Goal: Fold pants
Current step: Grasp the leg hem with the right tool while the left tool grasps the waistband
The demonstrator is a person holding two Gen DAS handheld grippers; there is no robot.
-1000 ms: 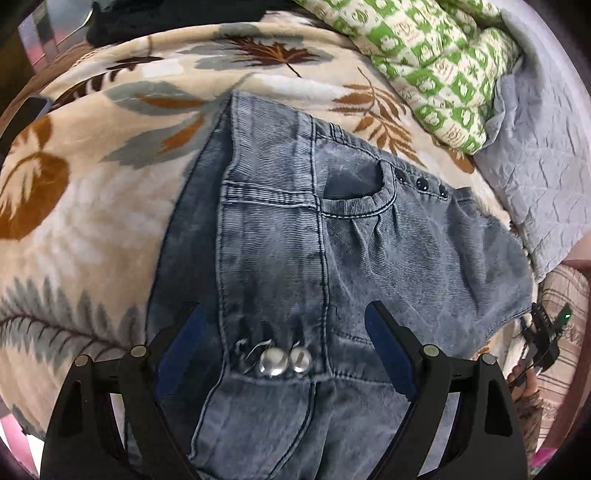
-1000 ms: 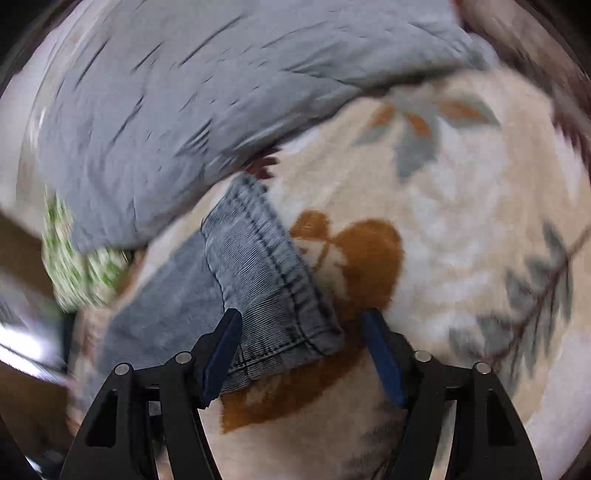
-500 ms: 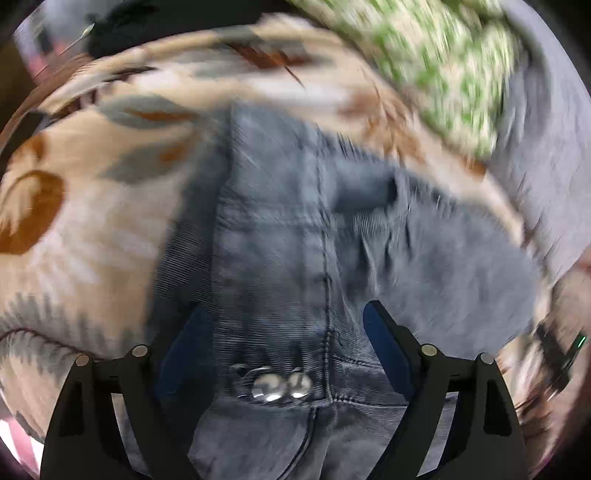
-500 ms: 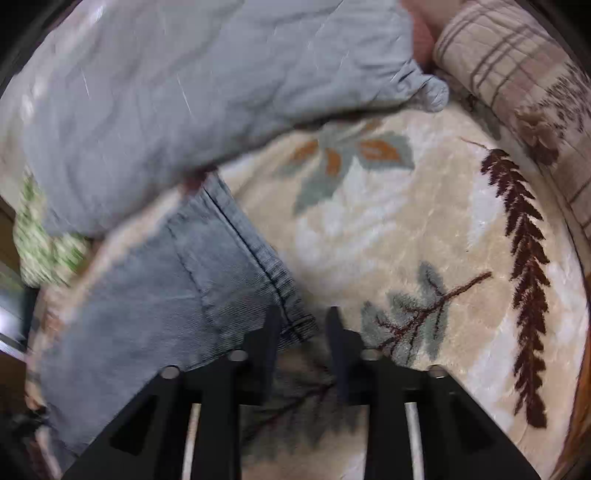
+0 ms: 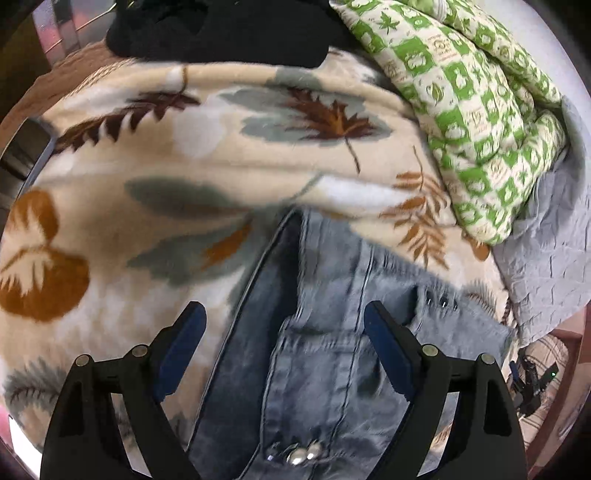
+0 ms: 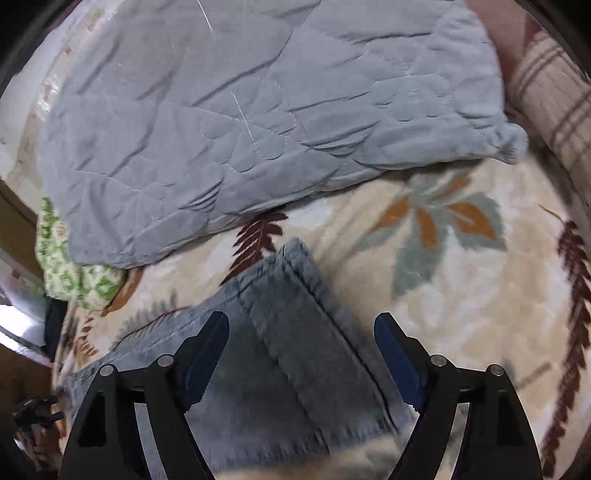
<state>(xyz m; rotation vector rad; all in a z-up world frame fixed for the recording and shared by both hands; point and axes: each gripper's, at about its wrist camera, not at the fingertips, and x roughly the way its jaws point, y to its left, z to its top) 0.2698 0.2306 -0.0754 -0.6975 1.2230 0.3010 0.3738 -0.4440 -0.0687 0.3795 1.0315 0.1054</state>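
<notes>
Left wrist view: the left claw (image 5: pixel 284 349) has its two fingers spread wide apart and grips nothing. Between and beneath them lie the denim pants (image 5: pixel 325 362), resting on a leaf-print blanket (image 5: pixel 147 206) that covers what looks like a bed. This is the waist end: a pocket opening with small dark rivets (image 5: pixel 441 303) shows to the right, and metal buttons (image 5: pixel 303 456) sit near the bottom edge of the frame. One darker panel lies alongside a paler one, so the pants look doubled lengthwise, one leg laid over the other, though the blur makes that uncertain. A green-checked quilt (image 5: pixel 472 110) and a grey quilted cover (image 5: pixel 554 251) are bunched at the right, well apart from the waistband, and a black garment (image 5: pixel 221 29) lies at the far edge.

Right wrist view: the right claw (image 6: pixel 301 354) is likewise spread wide and empty. The stitched leg hem (image 6: pixel 314 332) of the pants lies flat on the blanket between its fingers, reaching towards the grey quilted cover without touching it.

Judging from both views, the pants are laid out long, waist at one claw and hem at the other. The crosswise folds, bringing hem towards waist, appear not yet done; each claw would first need to close on its end of the cloth.
</notes>
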